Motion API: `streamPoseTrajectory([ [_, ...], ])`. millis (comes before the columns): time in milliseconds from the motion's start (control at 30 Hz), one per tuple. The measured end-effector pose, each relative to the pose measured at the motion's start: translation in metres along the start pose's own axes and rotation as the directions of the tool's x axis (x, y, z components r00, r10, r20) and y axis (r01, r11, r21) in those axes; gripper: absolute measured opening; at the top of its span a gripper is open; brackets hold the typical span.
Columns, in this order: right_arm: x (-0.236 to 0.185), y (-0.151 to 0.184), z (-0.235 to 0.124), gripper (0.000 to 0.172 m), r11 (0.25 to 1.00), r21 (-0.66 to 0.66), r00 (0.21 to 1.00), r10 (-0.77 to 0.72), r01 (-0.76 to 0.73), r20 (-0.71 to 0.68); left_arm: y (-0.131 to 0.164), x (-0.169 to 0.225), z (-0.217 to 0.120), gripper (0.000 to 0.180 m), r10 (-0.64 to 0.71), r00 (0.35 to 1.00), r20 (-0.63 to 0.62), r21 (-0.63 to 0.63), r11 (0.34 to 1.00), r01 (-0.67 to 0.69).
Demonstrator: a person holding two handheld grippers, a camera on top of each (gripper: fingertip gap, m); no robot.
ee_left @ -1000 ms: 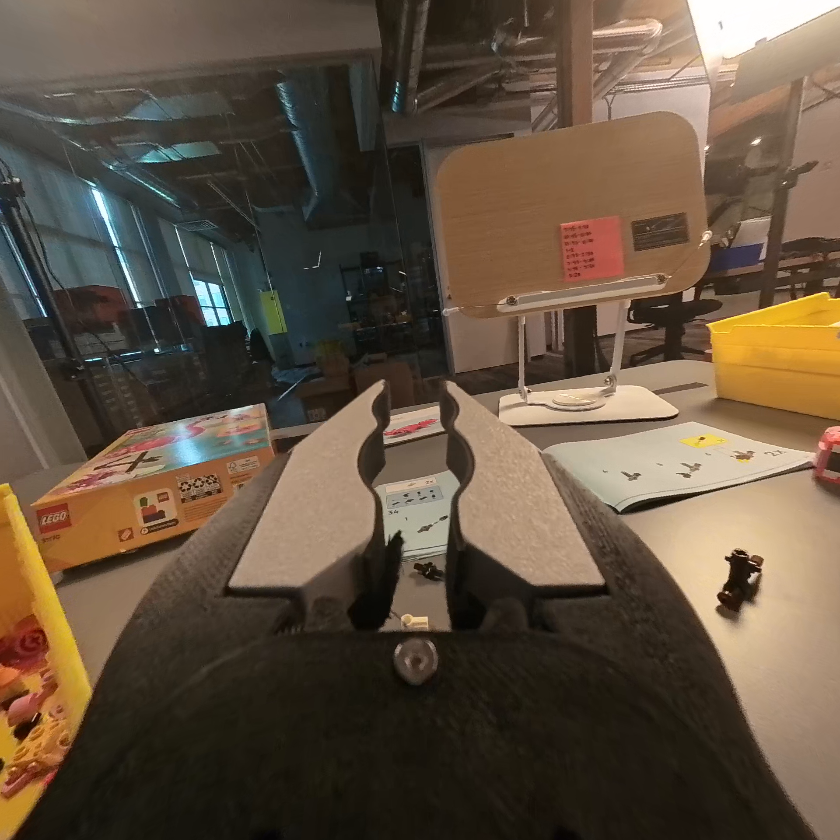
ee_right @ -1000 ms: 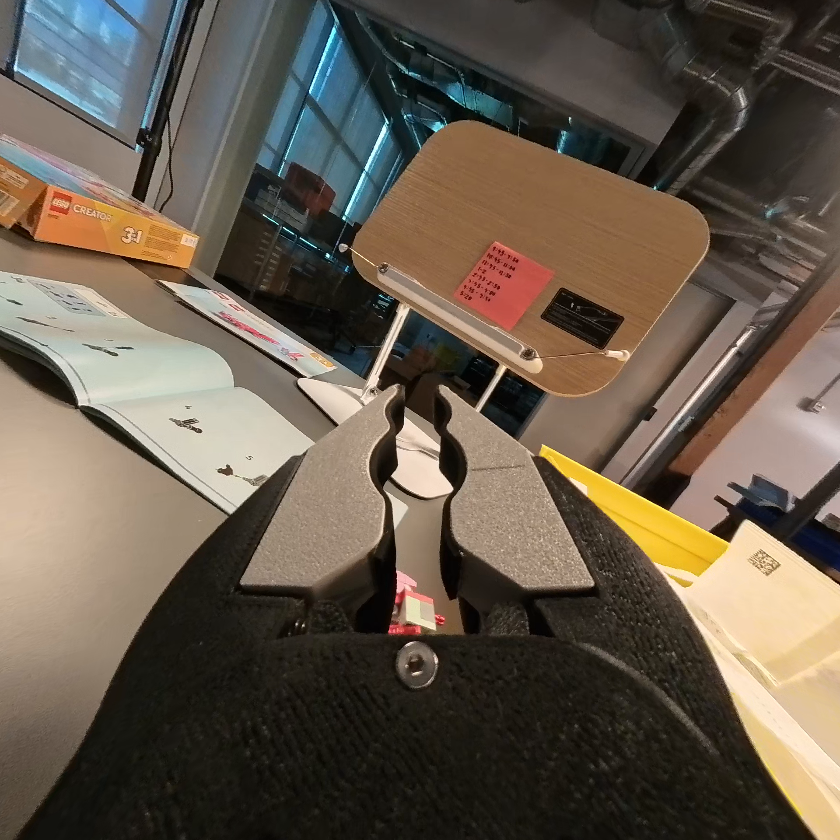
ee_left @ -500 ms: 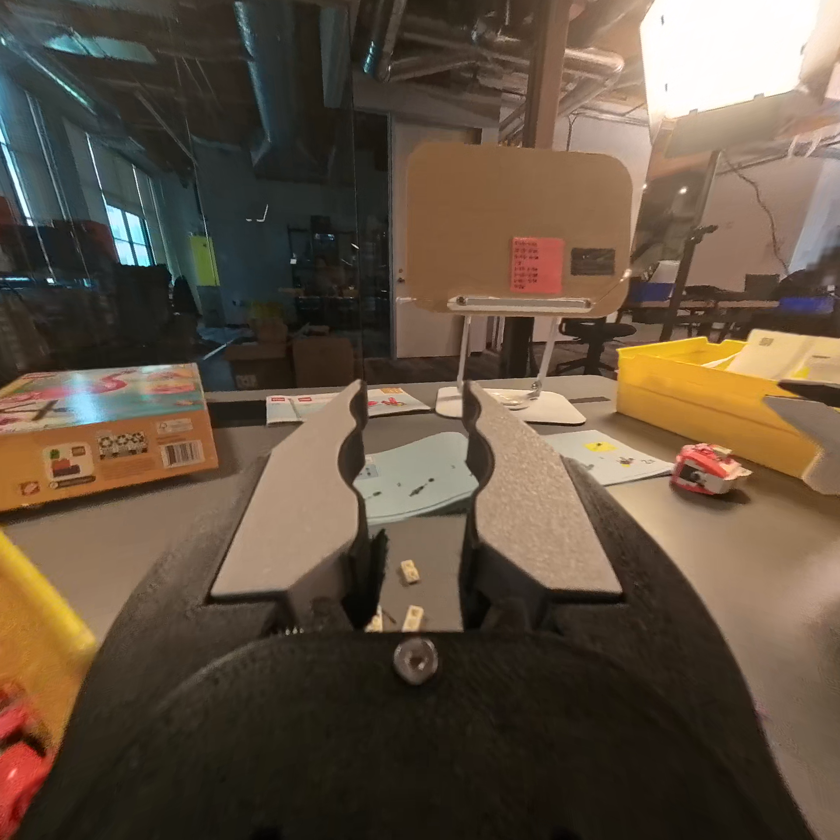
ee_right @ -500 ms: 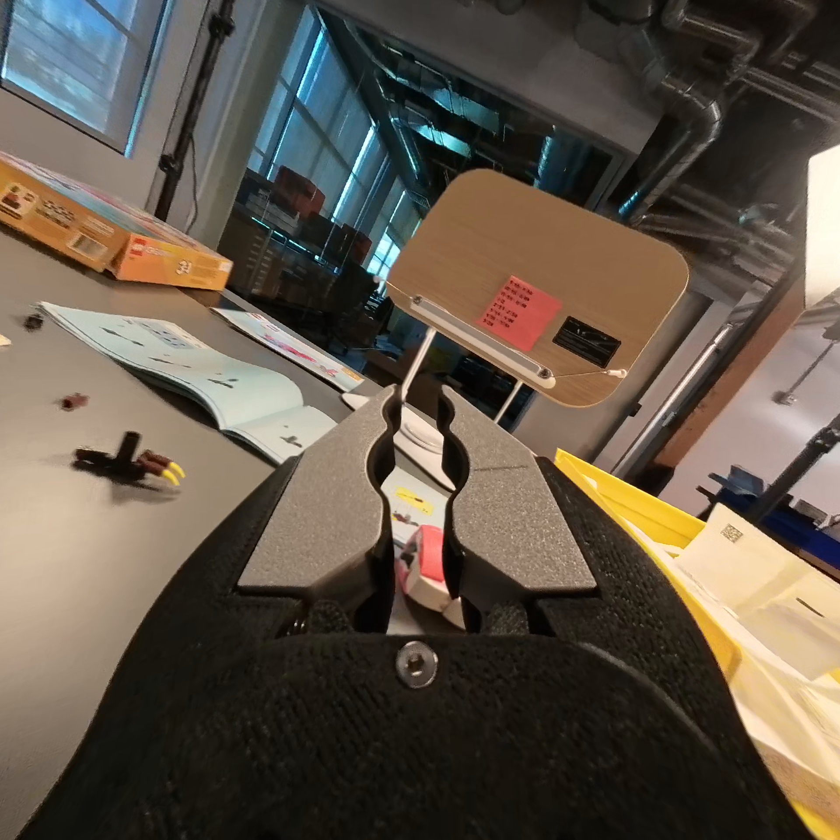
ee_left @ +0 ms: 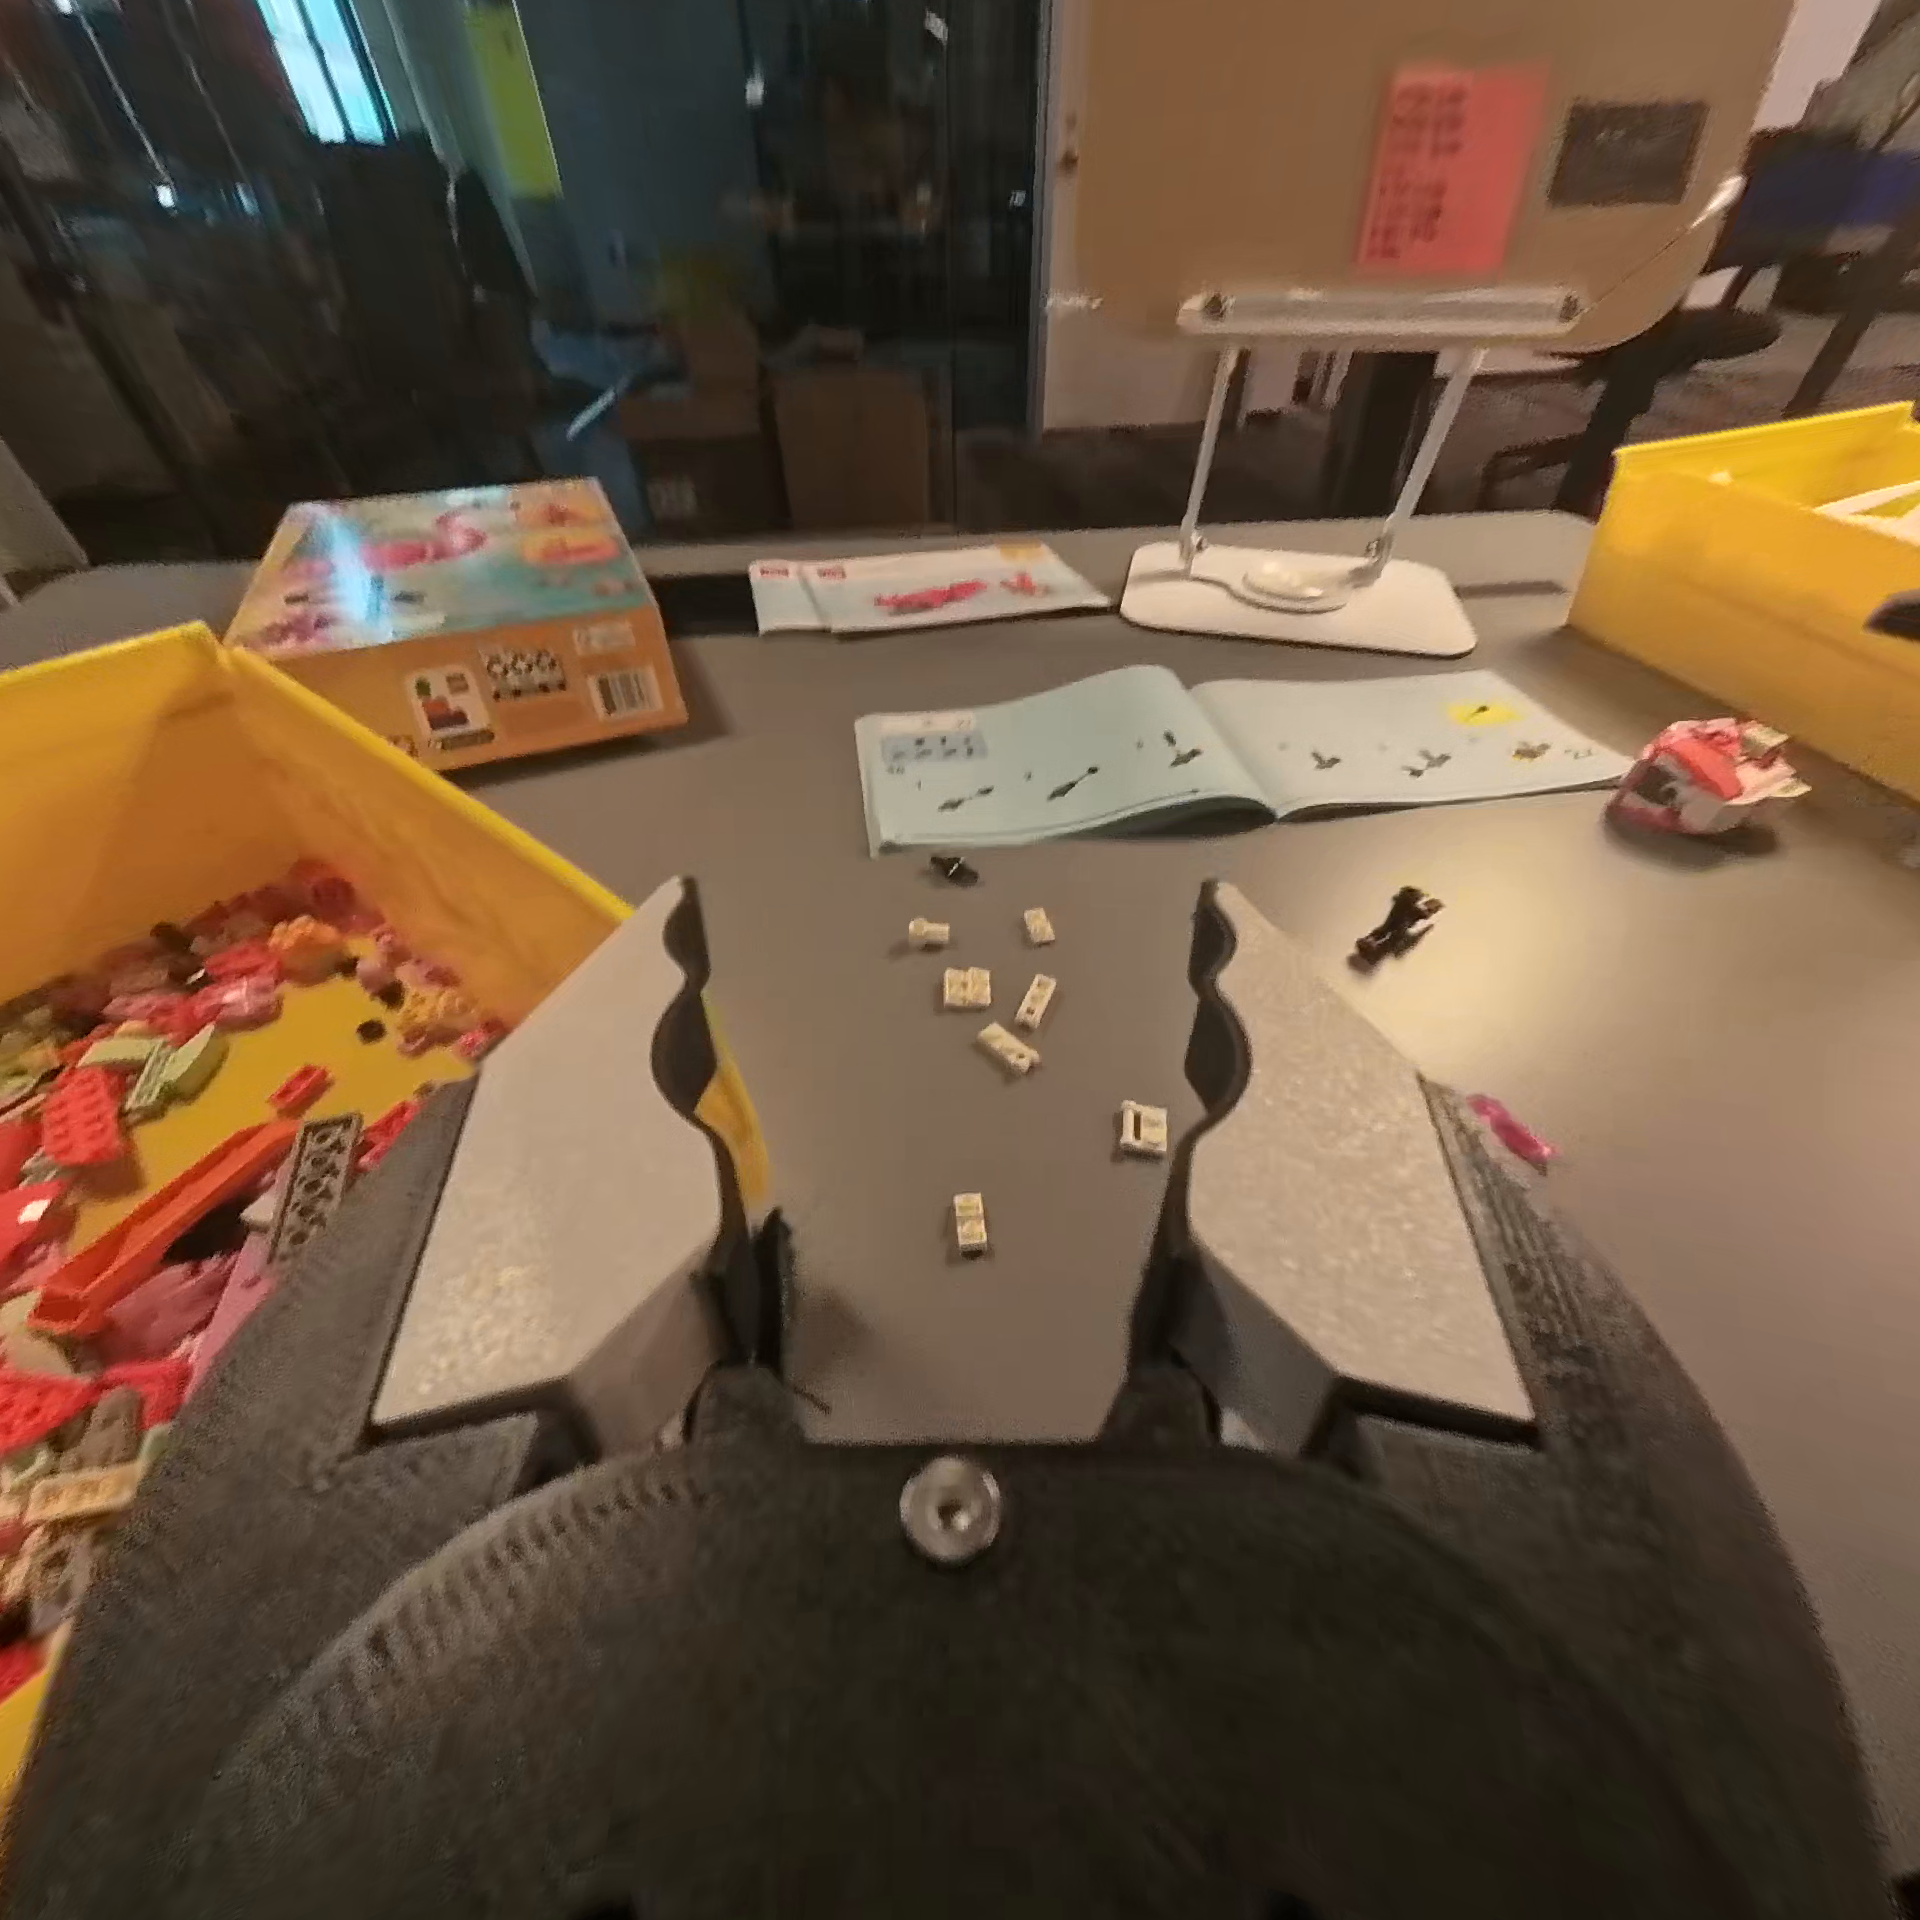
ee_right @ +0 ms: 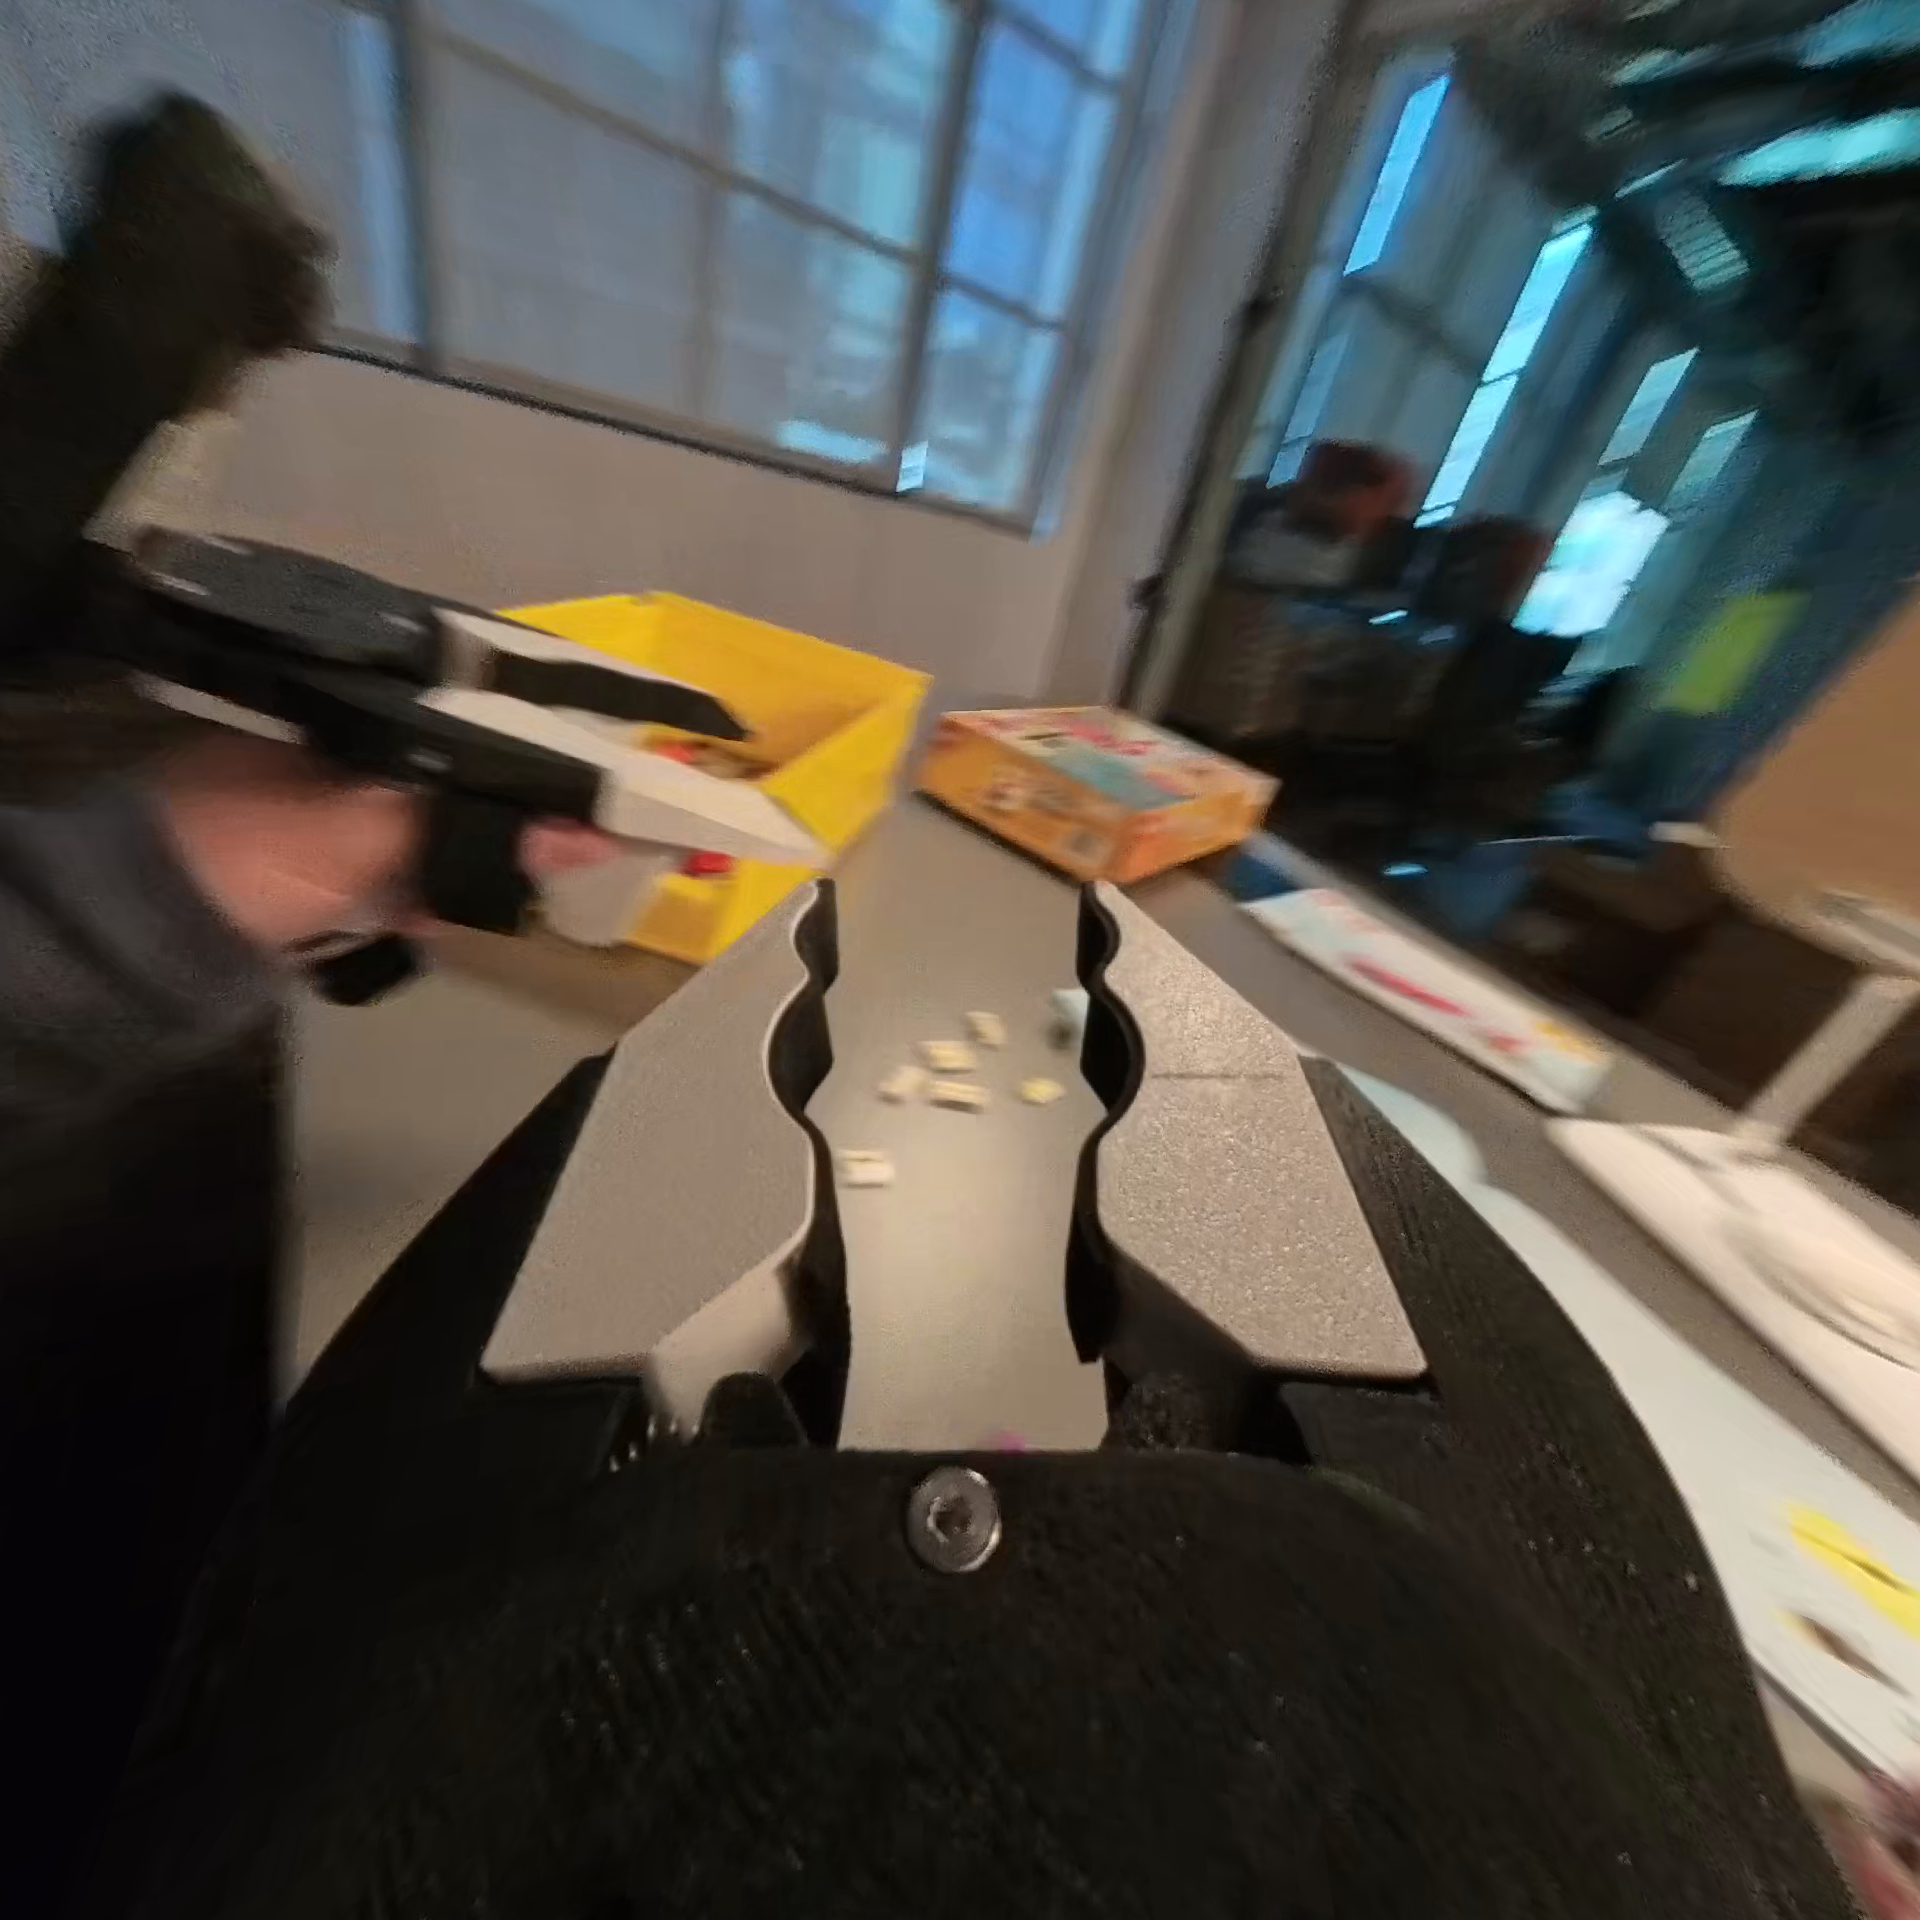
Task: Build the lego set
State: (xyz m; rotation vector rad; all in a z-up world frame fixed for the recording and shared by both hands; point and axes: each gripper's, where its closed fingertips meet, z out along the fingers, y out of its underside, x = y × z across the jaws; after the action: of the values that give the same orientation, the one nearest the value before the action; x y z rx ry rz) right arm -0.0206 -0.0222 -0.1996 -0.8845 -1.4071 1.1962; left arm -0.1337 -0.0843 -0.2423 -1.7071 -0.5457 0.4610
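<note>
My left gripper point(ee_left: 943, 904) is wide open and empty above the dark table point(ee_left: 1558, 1091). Several small cream bricks point(ee_left: 997, 997) lie scattered on the table between and beyond its fingers. A small black piece point(ee_left: 1397, 925) lies to the right, and a pink and white brick model point(ee_left: 1704, 774) farther right. My right gripper point(ee_right: 956, 914) is open and empty, pointing at the same cream bricks point(ee_right: 951, 1070). The left gripper point(ee_right: 582, 748) also shows in the right wrist view, held in a hand, open, in front of a yellow bin.
A yellow bin point(ee_left: 156, 810) of red and pink bricks stands at the left, also in the right wrist view point(ee_right: 831, 707). An orange toy box point(ee_left: 457, 634), an open light-blue booklet point(ee_left: 1195, 748), a wooden book stand point(ee_left: 1351, 156) and a second yellow bin point(ee_left: 1766, 561) lie beyond.
Both grippers have opened. The left one tilted down onto the cream bricks. The right one swung left, from the book stand and the pink model to the cream bricks and left bin.
</note>
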Motion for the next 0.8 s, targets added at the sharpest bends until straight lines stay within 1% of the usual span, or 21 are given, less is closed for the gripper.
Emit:
streamPoseTrajectory([
  [67,-0.030,-0.012,0.009,0.054,0.997,-0.044,0.987,0.073,-0.067,0.144,0.005,-0.007,-0.001,0.097,-0.004,0.999,0.035,-0.051,0.999,0.006],
  [100,-0.042,-0.019,0.012,0.061,0.995,-0.051,0.979,0.098,-0.090,0.181,0.009,-0.010,-0.001,0.100,0.012,0.998,0.055,-0.088,0.996,-0.007],
  [167,-0.064,-0.037,0.014,0.069,0.992,-0.025,0.960,0.128,-0.126,0.247,0.017,-0.013,0.002,0.107,0.054,0.994,0.092,-0.172,0.984,-0.038],
  [267,-0.093,-0.058,0.016,0.075,0.989,-0.011,0.942,0.141,-0.144,0.304,0.024,-0.011,0.007,0.111,0.100,0.989,0.114,-0.233,0.970,-0.071],
  [400,-0.106,-0.065,0.021,0.085,0.997,-0.009,0.960,0.081,-0.081,0.270,0.027,-0.007,0.011,0.111,0.154,0.979,0.130,-0.266,0.957,-0.116],
  [500,-0.106,-0.063,0.025,0.086,0.997,-0.015,0.963,0.073,-0.071,0.259,0.029,-0.004,0.014,0.111,0.158,0.979,0.126,-0.272,0.955,-0.119],
  [633,-0.097,-0.059,0.026,0.086,0.996,-0.006,0.966,0.093,-0.094,0.243,0.033,-0.006,0.015,0.111,0.151,0.980,0.128,-0.268,0.957,-0.113],
  [700,-0.087,-0.062,0.023,0.085,0.995,0.032,0.975,0.082,-0.091,0.205,0.032,-0.007,0.013,0.109,0.124,0.985,0.123,-0.244,0.965,-0.091],
  [800,-0.071,-0.061,0.020,0.084,0.993,0.055,0.983,0.095,-0.105,0.158,0.021,-0.014,0.003,0.104,0.081,0.989,0.126,-0.168,0.984,-0.059],
])
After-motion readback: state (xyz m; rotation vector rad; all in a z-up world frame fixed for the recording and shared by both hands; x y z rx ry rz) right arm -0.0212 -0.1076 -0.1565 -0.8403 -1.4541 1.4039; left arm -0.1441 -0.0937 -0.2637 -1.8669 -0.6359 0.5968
